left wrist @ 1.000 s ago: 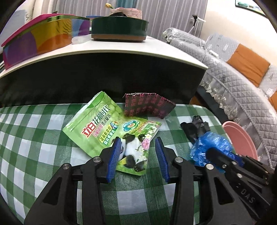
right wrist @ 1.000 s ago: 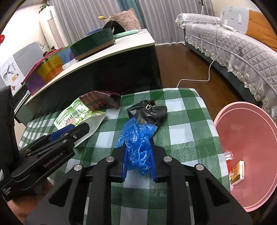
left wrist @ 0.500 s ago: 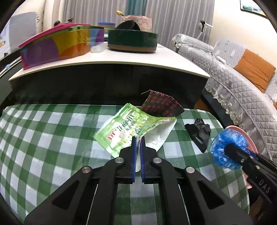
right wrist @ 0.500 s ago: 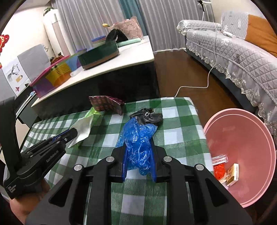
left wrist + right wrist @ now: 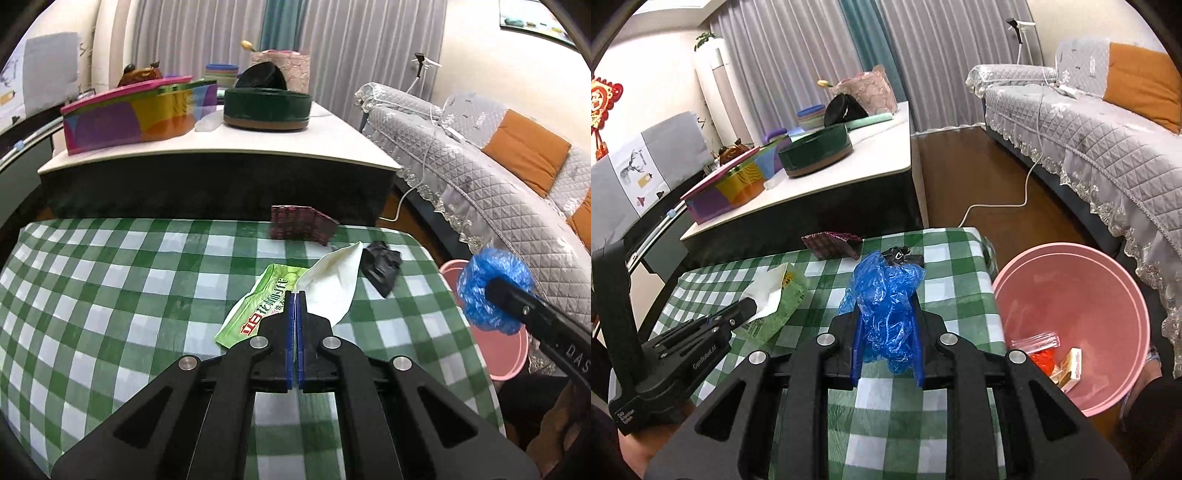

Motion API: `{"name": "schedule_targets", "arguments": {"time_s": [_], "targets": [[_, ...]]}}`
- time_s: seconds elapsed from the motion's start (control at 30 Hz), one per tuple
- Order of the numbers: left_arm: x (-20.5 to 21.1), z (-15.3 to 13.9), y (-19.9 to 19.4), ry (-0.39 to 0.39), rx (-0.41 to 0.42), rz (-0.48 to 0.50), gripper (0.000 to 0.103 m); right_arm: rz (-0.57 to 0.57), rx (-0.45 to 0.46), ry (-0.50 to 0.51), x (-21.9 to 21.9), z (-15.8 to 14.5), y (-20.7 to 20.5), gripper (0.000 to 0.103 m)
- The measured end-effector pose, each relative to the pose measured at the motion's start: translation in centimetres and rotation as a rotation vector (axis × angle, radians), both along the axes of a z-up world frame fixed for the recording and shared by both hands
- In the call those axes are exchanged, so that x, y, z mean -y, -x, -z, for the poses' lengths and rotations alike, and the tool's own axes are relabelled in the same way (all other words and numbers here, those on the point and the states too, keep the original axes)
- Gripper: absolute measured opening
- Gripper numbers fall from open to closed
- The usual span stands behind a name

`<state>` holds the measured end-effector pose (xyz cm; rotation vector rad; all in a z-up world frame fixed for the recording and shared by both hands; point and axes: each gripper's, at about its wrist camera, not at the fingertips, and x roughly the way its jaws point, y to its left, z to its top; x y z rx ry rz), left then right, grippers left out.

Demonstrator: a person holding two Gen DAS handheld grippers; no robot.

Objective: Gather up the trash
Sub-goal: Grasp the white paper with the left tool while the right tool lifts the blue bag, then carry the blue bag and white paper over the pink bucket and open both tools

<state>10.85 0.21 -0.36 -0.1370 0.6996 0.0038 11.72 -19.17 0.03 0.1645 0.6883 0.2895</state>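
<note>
Left wrist view: the left tool (image 5: 295, 295) pinches the green packet (image 5: 258, 314) over the desk (image 5: 110, 295). The right tool (image 5: 888, 295) holds a blue bag (image 5: 886, 306) near the desk's right edge, beside the pink bin (image 5: 1089, 295).

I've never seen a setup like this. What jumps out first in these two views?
The bright blue plastic bag, crumpled between the fingers of the right gripper, stands out most, with the big pink bin just to its right, beside the table, already holding some scraps. Next comes the green snack pouch, pinched by the left gripper over the green checked tablecloth. A black wad and a dark red wrapper lie at the cloth's far edge.
</note>
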Motion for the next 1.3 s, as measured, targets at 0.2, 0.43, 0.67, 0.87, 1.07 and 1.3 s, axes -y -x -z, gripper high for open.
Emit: {"name": "schedule_targets", "arguments": {"time_s": [0.2,0.43,0.67,0.87,1.07,1.3], "targets": [[0.8,-1.0,1.6,0.005,0.019,0.018,0.001,0.014,0.036,0.004,1.6,-1.4,1.6,0.021],[1.6,-1.7,2.7,0.015,0.037,0.04,0.001,0.037,0.051,0.02,3.5,-1.8,2.8,0.021],[3.0,-1.8,3.1,0.01,0.043,0.069,0.001,0.07,0.066,0.014,5.7,-2.3,3.4,0.021],[4.6,-2.1,3.4,0.01,0.051,0.096,0.001,0.096,0.079,0.007,7.6,-2.6,3.6,0.021],[5.8,-2.2,3.6,0.011,0.053,0.12,0.001,0.128,0.083,-0.012,9.4,-2.8,3.8,0.021],[6.9,-2.3,3.5,0.011,0.046,0.136,0.001,0.152,0.093,-0.021,10.5,-3.0,3.7,0.021]]}}
